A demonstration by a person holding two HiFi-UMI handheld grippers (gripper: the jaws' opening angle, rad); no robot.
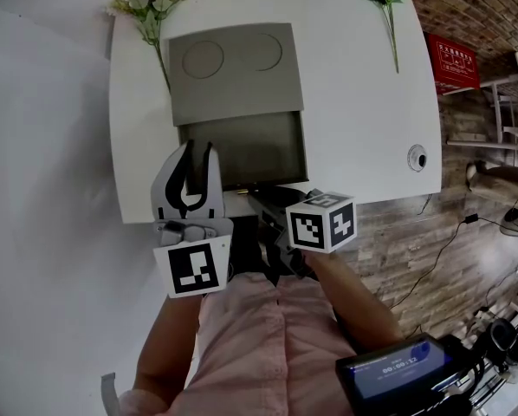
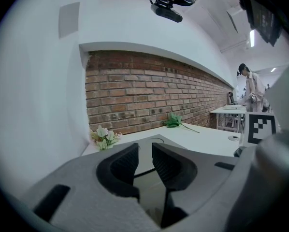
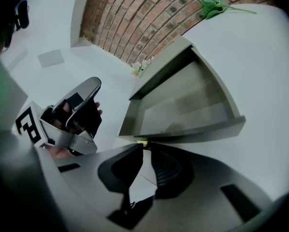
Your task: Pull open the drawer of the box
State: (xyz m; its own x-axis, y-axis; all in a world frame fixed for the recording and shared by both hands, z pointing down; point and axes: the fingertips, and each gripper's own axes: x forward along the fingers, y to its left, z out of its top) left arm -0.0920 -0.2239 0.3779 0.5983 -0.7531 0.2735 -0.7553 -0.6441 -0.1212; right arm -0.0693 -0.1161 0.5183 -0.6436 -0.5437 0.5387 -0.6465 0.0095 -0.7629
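While the right claw (image 3: pixel 145 147) is clenching the pull tab (image 3: pixel 142 142) at the 6 o'clock edge of the drawer (image 1: pixel 242 150), already well out of the box (image 1: pixel 233 72), the left claw (image 1: pixel 197 170) is hovering released and empty at its 8 o'clock corner, probably keeping clear of the pull.

R hand-held gripper (image 3: pixel 145 147) pinches open drawer (image 3: pixel 197 131) front.

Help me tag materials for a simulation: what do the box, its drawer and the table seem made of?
The box: matte grey-green, likely cardboard or plastic; flat dull top with pressed circles. The drawer: same dull look, thin straight walls. The table: smooth white, probably laminate; even surface, no grain.
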